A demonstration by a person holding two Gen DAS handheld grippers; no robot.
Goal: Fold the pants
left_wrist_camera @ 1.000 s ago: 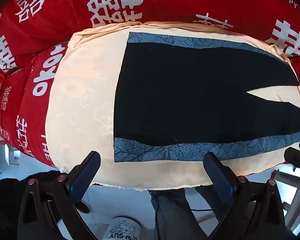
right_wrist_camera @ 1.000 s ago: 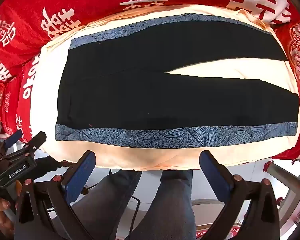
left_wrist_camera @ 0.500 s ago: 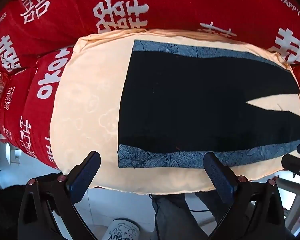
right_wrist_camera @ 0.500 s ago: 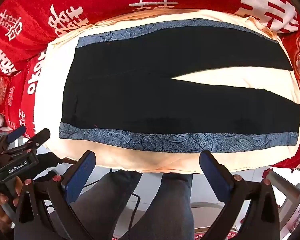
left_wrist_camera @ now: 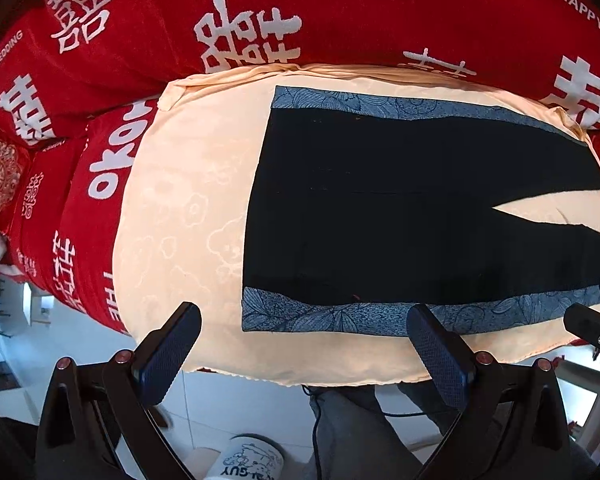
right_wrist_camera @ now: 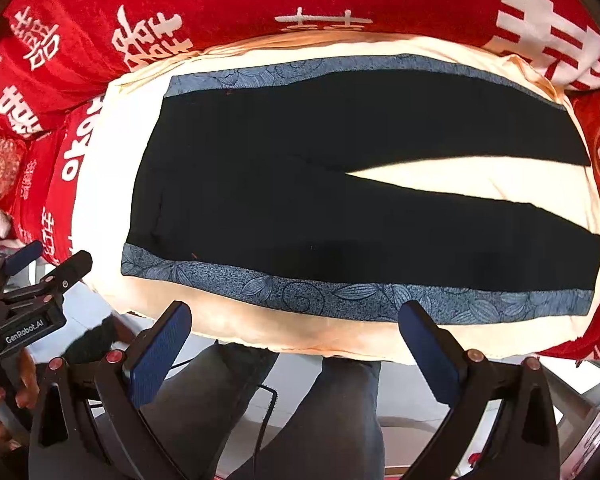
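Note:
Black pants (right_wrist_camera: pixel 300 200) with blue patterned side stripes lie flat on a cream cushion (right_wrist_camera: pixel 480 336), waist to the left, legs spread in a V to the right. They also show in the left wrist view (left_wrist_camera: pixel 380 208). My left gripper (left_wrist_camera: pixel 304 336) is open and empty, at the near edge of the cushion below the waist corner. My right gripper (right_wrist_camera: pixel 296 332) is open and empty, at the near edge below the near leg's blue stripe (right_wrist_camera: pixel 340 292). Neither touches the pants.
Red bedding (left_wrist_camera: pixel 260 12) with white characters surrounds the cushion at the back and left. The person's legs (right_wrist_camera: pixel 320 412) in grey trousers are below the cushion edge. A slipper (left_wrist_camera: pixel 248 460) lies on the tiled floor. The left gripper shows at the left of the right wrist view (right_wrist_camera: pixel 28 280).
Both grippers have moved forward toward the cushion; the pants look larger and lower in each view. The jaws have stayed open.

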